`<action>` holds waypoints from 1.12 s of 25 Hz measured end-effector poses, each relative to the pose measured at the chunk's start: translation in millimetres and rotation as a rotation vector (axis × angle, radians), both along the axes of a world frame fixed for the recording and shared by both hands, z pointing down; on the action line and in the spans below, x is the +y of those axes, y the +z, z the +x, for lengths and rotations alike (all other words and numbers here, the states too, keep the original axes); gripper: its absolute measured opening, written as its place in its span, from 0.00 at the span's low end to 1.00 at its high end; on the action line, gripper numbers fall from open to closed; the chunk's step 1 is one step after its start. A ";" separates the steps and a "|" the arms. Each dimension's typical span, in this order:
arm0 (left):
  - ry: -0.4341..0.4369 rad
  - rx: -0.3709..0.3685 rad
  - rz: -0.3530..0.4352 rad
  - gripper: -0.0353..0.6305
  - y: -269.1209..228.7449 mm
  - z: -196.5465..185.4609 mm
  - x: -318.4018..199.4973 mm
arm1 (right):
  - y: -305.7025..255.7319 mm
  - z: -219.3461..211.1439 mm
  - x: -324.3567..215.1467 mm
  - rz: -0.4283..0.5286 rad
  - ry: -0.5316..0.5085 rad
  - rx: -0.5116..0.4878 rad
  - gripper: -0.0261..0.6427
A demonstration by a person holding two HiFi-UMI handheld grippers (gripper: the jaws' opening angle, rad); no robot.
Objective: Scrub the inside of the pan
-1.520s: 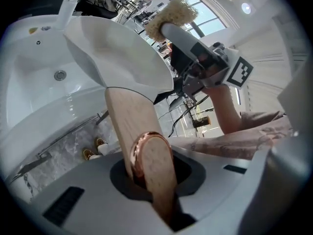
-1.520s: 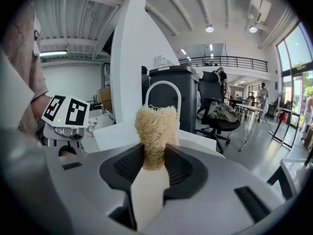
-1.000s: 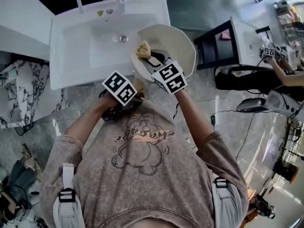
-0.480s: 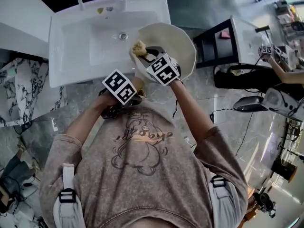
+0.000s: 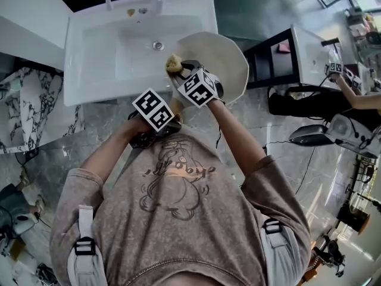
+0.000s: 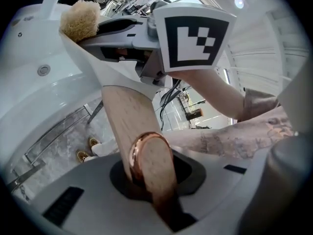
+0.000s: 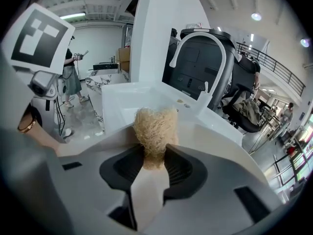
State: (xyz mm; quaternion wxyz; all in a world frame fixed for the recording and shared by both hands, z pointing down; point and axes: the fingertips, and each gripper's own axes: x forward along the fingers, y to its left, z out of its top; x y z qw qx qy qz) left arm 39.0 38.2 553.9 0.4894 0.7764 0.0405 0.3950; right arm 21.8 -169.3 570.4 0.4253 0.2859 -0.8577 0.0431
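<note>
We are clamping our left gripper [image 6: 146, 177] on the pan's wooden handle [image 6: 128, 116], jaws closed tight around it at its copper ring [image 6: 134, 153]. The cream pan [image 5: 229, 58] is sitting tilted over the right edge of the white sink [image 5: 95, 70], on the far side of the scene. Our right gripper [image 7: 155, 161] is pinching a straw-coloured fibre scrubber [image 7: 155, 129], jaws closed on its lower end, and holding it against the pan's inside near the left rim.
</note>
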 end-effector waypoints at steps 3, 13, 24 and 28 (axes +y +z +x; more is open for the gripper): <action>-0.003 0.008 -0.015 0.13 1.3 1.4 1.4 | 3.8 -0.4 0.0 -0.001 -0.010 0.014 0.25; -0.026 0.042 -0.078 0.13 3.2 0.9 3.8 | 19.0 -6.6 1.4 -0.014 -0.057 0.069 0.25; 0.001 0.022 -0.090 0.13 4.8 -3.3 4.6 | 26.6 -8.5 -11.0 -0.027 -0.044 0.088 0.25; 0.010 0.018 -0.098 0.13 5.7 -3.9 4.5 | 33.0 -5.9 -25.3 -0.021 -0.048 0.123 0.25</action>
